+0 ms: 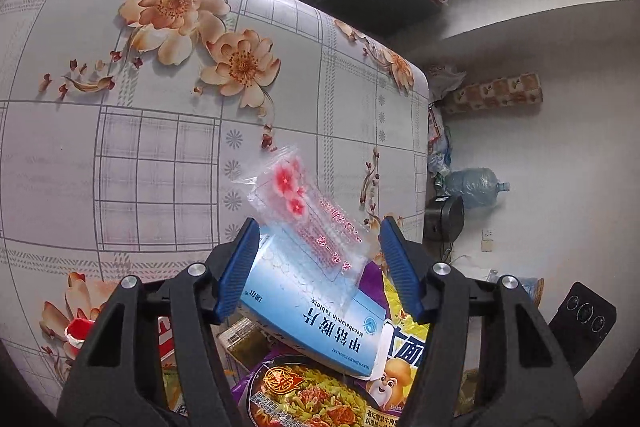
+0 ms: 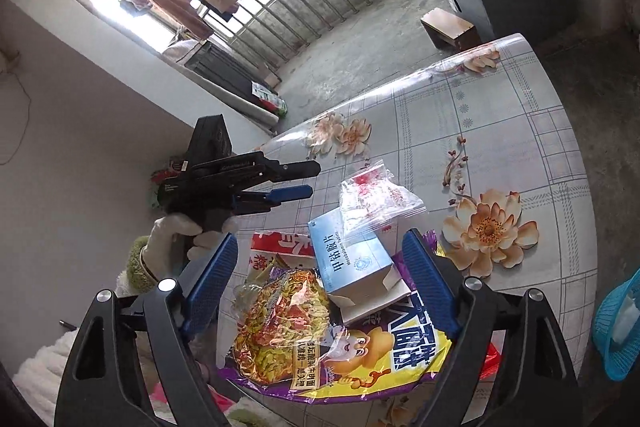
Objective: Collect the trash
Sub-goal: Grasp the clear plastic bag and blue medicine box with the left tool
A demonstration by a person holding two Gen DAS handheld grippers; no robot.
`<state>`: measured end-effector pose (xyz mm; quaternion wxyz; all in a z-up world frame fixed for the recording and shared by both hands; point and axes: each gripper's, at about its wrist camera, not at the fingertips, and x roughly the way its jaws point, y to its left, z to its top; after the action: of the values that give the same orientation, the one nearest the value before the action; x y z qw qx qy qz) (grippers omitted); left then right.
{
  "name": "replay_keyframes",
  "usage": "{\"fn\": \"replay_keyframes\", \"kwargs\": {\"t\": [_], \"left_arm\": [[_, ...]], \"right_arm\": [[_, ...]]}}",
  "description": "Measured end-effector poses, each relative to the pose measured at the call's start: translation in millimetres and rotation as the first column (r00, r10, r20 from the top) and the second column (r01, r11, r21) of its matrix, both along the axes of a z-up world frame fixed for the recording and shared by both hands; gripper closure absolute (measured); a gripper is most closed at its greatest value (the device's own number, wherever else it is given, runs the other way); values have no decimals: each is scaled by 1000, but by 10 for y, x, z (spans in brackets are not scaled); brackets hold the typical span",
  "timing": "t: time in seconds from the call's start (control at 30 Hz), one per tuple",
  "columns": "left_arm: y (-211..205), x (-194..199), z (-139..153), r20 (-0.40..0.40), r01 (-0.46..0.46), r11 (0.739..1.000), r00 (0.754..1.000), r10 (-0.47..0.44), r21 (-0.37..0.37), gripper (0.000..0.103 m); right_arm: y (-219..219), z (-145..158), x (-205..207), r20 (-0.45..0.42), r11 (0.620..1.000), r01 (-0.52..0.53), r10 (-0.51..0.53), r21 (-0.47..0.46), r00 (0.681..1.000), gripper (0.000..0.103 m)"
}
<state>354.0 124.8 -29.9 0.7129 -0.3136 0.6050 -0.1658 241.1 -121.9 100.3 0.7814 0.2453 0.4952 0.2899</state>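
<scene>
The trash sits in one loose heap at the near edge of the flowered table (image 1: pixel 120 155), and both tools are aimed at it from above — a sensible approach, since the pieces overlap and can only be reached from the top.

The left gripper (image 1: pixel 320 267) has its jaws parted, with the blue pill box (image 1: pixel 312 319) rising between them. The left pad looks to be at or against the box's side, the right pad stands clear of it, so nothing is clamped. A clear plastic bag (image 1: pixel 308 223) printed with red flowers lies draped over the far end of the box, just ahead of the fingertips; being limp and slippery, it would likely slide off if the box were lifted alone. From the right wrist view this same tool appears off to the left of the heap, carried by a gloved hand (image 2: pixel 176 231).

The right gripper (image 2: pixel 320 279) is also spread wide and grasps nothing. Between its fingers lie the purple and yellow noodle wrapper (image 2: pixel 360 359), with a crinkled clear film over it, and the pill box resting on the wrapper's far part. A red packet (image 2: pixel 280 247) pokes out from under the heap toward the left finger.

To the right of the right tool a turquoise basket (image 2: pixel 620 327) stands at the table's edge — probably where the trash belongs, though that is a guess.
</scene>
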Motion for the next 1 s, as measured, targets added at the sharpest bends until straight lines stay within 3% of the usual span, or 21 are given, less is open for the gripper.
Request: {"fn": "replay_keyframes", "kwargs": {"t": [0.2,0.4,0.47,0.8,1.0], "left_arm": [[14,185,-376,-119,-48,998,992,43,-33,45],[-28,290,-597,-158,-66,997,986,57,-48,45],[-46,303,-656,-168,-68,996,984,58,-51,49],[-63,305,-742,-151,-64,997,987,55,-53,79],[-20,264,-771,-130,-61,996,990,53,-59,84]], "right_arm": [[177,-463,185,-225,997,14,3,75,974,33],[281,-777,214,-347,994,46,-9,97,938,38],[304,-862,225,-387,992,61,-13,110,922,38],[457,-1132,259,-494,991,80,-16,110,869,41],[526,-1228,288,-525,991,92,-28,96,851,46]]}}
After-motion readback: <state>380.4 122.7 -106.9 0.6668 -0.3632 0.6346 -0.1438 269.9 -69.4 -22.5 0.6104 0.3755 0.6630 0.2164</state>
